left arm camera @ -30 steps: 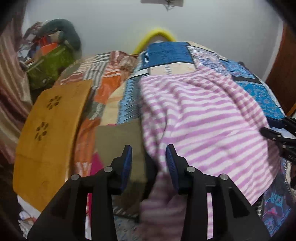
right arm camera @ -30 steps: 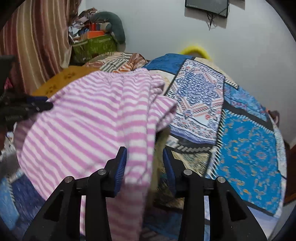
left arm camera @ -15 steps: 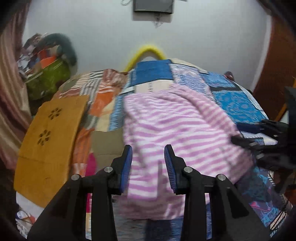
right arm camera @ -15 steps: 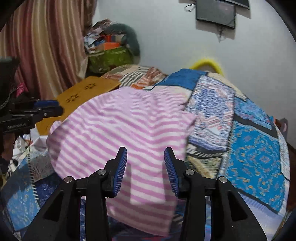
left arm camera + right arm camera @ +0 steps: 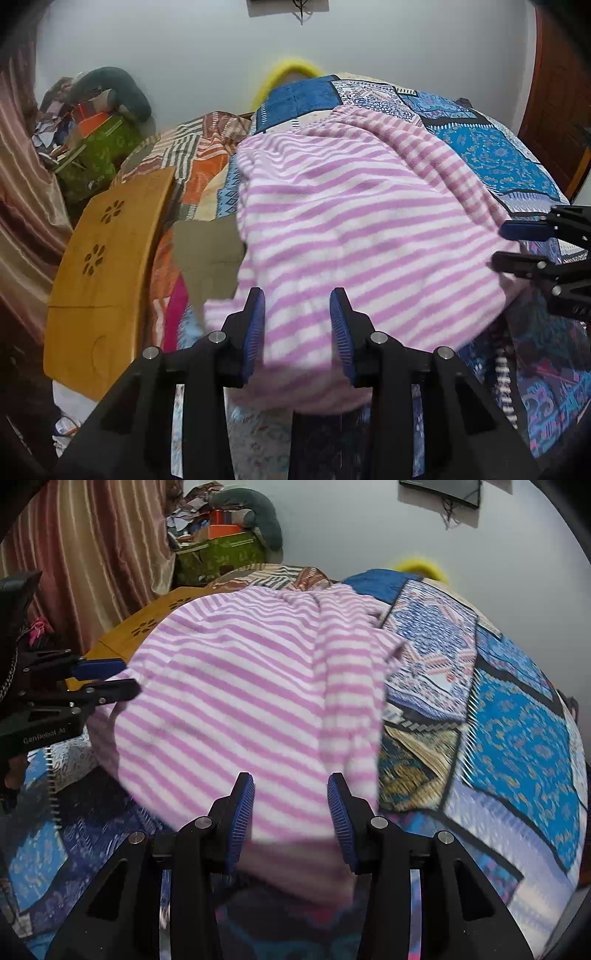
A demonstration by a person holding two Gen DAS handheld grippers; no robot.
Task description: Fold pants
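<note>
The pink and white striped pants (image 5: 351, 229) lie folded in a broad pile on the patchwork bedspread (image 5: 491, 158); they also show in the right wrist view (image 5: 240, 701). My left gripper (image 5: 297, 328) is open, its jaws apart over the near edge of the pants, holding nothing. My right gripper (image 5: 291, 812) is open too, over the near right edge of the pants. The right gripper shows at the right of the left wrist view (image 5: 524, 243). The left gripper shows at the left of the right wrist view (image 5: 103, 679). Both near hems are blurred.
A yellow wooden board (image 5: 103, 273) lies at the bed's left side. A green box (image 5: 96, 155) with clutter stands at the back left by a striped curtain (image 5: 81, 554). A yellow hoop (image 5: 291, 74) leans on the white wall behind the bed.
Both grippers have let go of the pants and pulled back toward the near edge. The pants have dropped flat onto the bedspread.
</note>
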